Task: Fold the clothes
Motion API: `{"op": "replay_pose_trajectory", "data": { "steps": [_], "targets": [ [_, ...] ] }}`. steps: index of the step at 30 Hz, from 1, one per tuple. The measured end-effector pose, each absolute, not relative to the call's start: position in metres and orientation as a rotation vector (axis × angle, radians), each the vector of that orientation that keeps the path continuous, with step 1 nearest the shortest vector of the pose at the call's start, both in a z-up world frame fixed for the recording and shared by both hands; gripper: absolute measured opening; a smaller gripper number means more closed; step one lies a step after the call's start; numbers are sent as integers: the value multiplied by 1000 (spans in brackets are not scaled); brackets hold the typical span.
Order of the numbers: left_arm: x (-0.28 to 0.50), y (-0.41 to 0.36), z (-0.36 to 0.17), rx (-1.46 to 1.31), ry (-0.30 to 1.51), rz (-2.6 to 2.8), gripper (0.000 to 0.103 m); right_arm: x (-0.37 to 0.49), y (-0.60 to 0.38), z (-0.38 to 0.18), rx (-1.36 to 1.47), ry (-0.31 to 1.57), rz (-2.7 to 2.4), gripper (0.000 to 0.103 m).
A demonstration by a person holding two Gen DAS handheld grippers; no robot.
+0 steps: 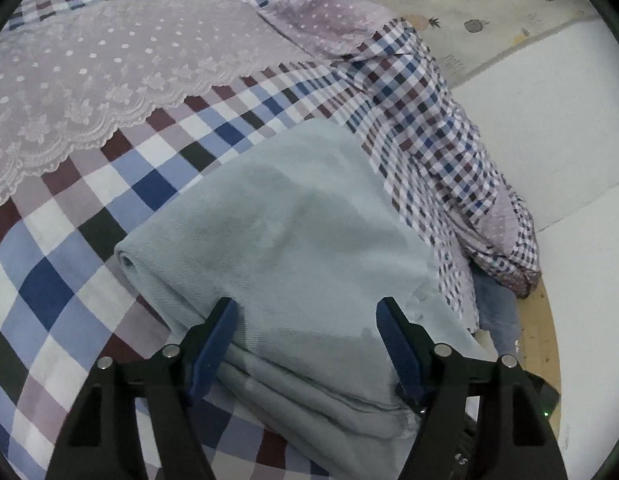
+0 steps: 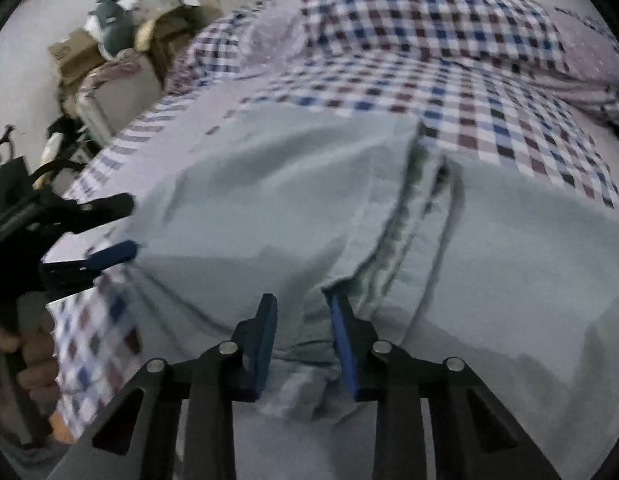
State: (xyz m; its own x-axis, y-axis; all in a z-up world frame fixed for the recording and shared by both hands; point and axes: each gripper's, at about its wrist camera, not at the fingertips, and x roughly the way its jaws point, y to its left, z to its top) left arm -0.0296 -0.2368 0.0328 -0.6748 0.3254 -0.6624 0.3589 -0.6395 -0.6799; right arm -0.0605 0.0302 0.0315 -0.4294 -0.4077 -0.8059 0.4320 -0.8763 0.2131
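The pale green garment (image 1: pixel 293 240) is lying folded in layers on the checked bedspread (image 1: pixel 69 248), near the bed's edge at 3 o'clock. The left tongs (image 1: pixel 307 312) are being held wide astride its stacked edge, nothing pinched. The right tongs (image 2: pixel 301 312) are being held narrow over a hem at 12 o'clock; contact cannot be told. Only some layers may be caught, so the fold could be pulled apart. Cardboard boxes (image 2: pixel 75 56) are seen at 10 o'clock, contents unclear.

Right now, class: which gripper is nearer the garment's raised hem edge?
Right. The right gripper sits beside the hem edge; the left gripper is at the pale garment's far side.
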Motion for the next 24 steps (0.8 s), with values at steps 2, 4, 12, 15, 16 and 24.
{"op": "replay_pose_trajectory", "data": {
  "steps": [2, 4, 12, 15, 16, 24],
  "targets": [
    [-29, -238, 31, 1261, 1333, -2525, 76, -64, 32, 22, 1318, 17, -2303, 26],
    [-32, -240, 28, 1262, 1338, -2522, 76, -62, 33, 17, 1294, 20, -2299, 20],
    [-32, -253, 23, 1238, 1396, -2490, 67, -33, 65, 63, 1129, -224, -2241, 5],
    [-31, -254, 23, 1244, 1391, -2485, 67, -21, 59, 49, 1197, -156, -2231, 5],
    [-31, -255, 22, 1247, 1397, -2480, 67, -23, 59, 35, 1255, -127, -2232, 5],
    [-25, -267, 26, 1197, 1419, -2450, 67, -33, 79, 32, 1317, -228, -2190, 13]
  ]
}}
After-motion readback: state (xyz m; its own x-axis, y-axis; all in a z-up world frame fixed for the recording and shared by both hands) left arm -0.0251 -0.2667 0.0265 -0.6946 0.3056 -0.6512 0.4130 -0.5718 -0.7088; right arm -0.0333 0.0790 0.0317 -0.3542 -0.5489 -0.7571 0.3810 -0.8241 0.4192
